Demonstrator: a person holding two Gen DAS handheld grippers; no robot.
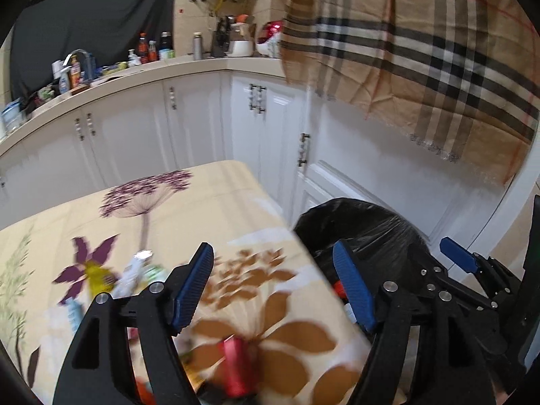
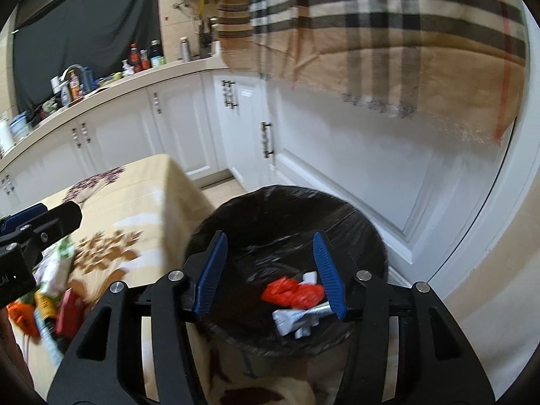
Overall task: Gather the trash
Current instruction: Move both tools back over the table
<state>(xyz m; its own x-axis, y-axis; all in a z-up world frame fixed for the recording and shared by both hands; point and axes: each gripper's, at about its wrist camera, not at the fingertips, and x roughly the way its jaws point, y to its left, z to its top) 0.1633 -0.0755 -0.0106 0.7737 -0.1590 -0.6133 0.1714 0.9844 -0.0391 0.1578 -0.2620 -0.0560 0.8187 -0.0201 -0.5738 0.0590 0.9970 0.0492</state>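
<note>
Trash split two ways. Bin point(image 2: 368, 233), black liner, stands on floor just off table's right edge; inside lie an orange wrapper point(image 2: 292, 292) and a white/grey packet point(image 2: 298, 319). Rest of litter on floral tablecloth point(image 1: 209, 202): red tube-like item point(image 1: 236, 364) nearest, white crumpled wrapper point(image 1: 135, 271) plus other bits further left, all blurred.

R gripper point(image 2: 270, 273) hangs over bin mouth, jaws wide, nothing between pads; the packets seen between them are down in the liner.

L gripper point(image 1: 273, 292) over table near bin-side edge, jaws wide, empty.

Key relation: red item sits below and just left of L gripper's midline, long axis roughly along view direction, so across-the-width pinch looks feasible. L is nearer arm to table pile; R is away over bin. Judged next pick = L, reach down and slightly left.
</note>
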